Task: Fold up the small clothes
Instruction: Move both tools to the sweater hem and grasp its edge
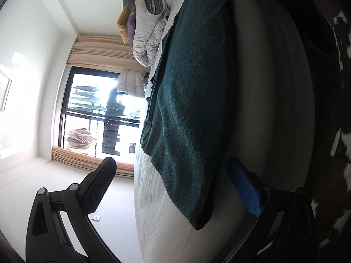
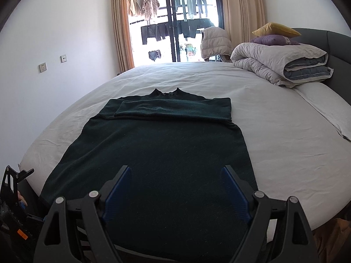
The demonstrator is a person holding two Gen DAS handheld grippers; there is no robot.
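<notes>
Your right gripper (image 2: 175, 188) hangs with its 2 blue-padded fingers (image 2: 117, 194) spread wide and empty, just above the near hem of the dark green sweater (image 2: 166, 144). Your left gripper (image 1: 173, 186), rolled on its side, is also spread wide and holds nothing, its fingers straddling the sweater's hem corner at the bed's edge. The sweater lies flat on the white bed sheet (image 2: 274, 118), sleeves folded across the chest, collar pointing away from you. Beyond it: a rolled duvet (image 2: 278, 61), 2 cushions (image 2: 276, 34) and the balcony window (image 2: 175, 19)
</notes>
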